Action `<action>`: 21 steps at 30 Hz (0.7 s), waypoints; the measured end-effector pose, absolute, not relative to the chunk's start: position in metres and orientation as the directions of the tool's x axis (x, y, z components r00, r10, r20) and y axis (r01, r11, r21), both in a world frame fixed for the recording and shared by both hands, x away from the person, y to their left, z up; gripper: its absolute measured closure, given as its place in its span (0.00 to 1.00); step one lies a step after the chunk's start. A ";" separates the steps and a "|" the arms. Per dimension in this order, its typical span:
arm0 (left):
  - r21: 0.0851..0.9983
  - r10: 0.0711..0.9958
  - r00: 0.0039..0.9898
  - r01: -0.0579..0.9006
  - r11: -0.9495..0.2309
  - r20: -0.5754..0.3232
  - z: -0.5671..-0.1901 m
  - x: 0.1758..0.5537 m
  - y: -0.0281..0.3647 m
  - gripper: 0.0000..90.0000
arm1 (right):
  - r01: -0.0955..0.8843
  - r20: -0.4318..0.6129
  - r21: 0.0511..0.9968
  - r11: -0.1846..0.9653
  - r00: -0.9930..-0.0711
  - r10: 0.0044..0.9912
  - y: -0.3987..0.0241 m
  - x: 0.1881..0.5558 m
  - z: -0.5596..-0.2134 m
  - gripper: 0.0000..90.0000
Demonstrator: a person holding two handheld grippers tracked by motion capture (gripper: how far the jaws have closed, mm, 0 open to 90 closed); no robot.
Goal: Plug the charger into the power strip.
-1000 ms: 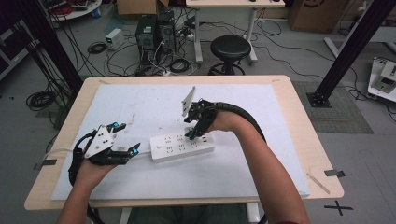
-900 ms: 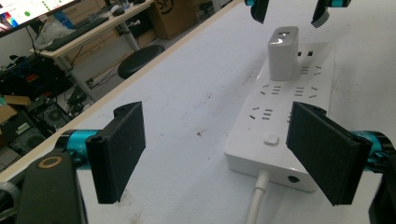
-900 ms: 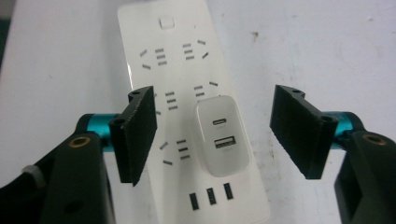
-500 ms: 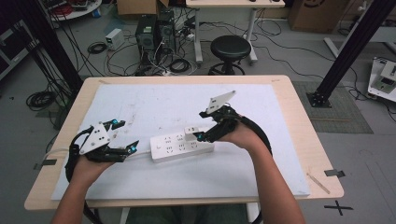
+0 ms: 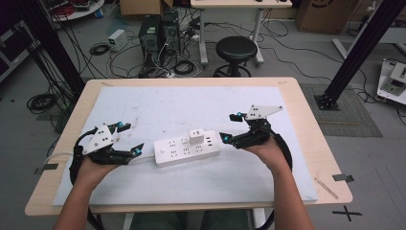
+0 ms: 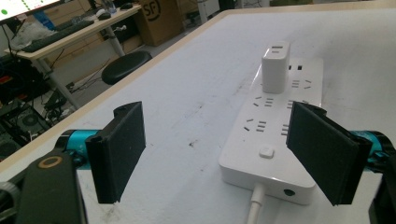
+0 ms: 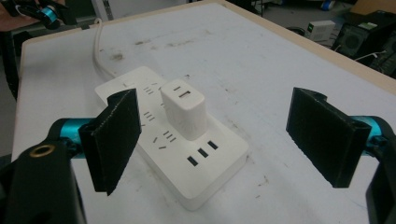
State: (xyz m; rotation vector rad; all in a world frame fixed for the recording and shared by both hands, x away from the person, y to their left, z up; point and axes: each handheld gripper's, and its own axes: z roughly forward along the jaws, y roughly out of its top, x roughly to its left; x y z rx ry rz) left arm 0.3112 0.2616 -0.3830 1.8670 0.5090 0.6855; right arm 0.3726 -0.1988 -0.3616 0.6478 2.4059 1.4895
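Left gripper [image 5: 129, 139] lower left, right gripper [image 5: 229, 128] right of centre, both spread wide, gripping nothing. Between them, mid-frame on white mat [image 5: 191, 103]: power strip [image 5: 187, 148], white charger [image 5: 196, 135] plugged upright, seemingly fully seated.

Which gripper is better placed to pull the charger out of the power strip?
Probably the right gripper: it is open and faces the charger. The left gripper, also open, sits at the cord end of the strip, better placed to steady it.
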 end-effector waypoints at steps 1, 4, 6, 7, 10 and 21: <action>0.926 0.625 0.747 0.036 -0.376 0.225 -0.383 0.311 0.262 0.22 | 0.240 0.023 0.892 0.384 -0.871 0.490 -0.199 0.373 -0.362 0.20; 0.927 0.629 0.746 0.042 -0.372 0.219 -0.385 0.311 0.263 0.22 | 0.233 0.018 0.895 0.381 -0.871 0.491 -0.199 0.373 -0.361 0.20; 0.927 0.631 0.744 0.042 -0.372 0.219 -0.385 0.310 0.264 0.22 | 0.239 0.021 0.893 0.382 -0.869 0.494 -0.198 0.373 -0.361 0.20; 0.928 0.633 0.742 0.042 -0.369 0.218 -0.384 0.310 0.264 0.22 | 0.241 0.024 0.892 0.382 -0.870 0.492 -0.198 0.373 -0.361 0.20; 0.929 0.632 0.744 0.041 -0.367 0.216 -0.384 0.311 0.265 0.22 | 0.240 0.022 0.889 0.389 -0.873 0.487 -0.197 0.374 -0.362 0.20; 0.930 0.632 0.746 0.047 -0.365 0.210 -0.386 0.315 0.262 0.22 | 0.245 0.025 0.886 0.394 -0.873 0.487 -0.195 0.375 -0.362 0.20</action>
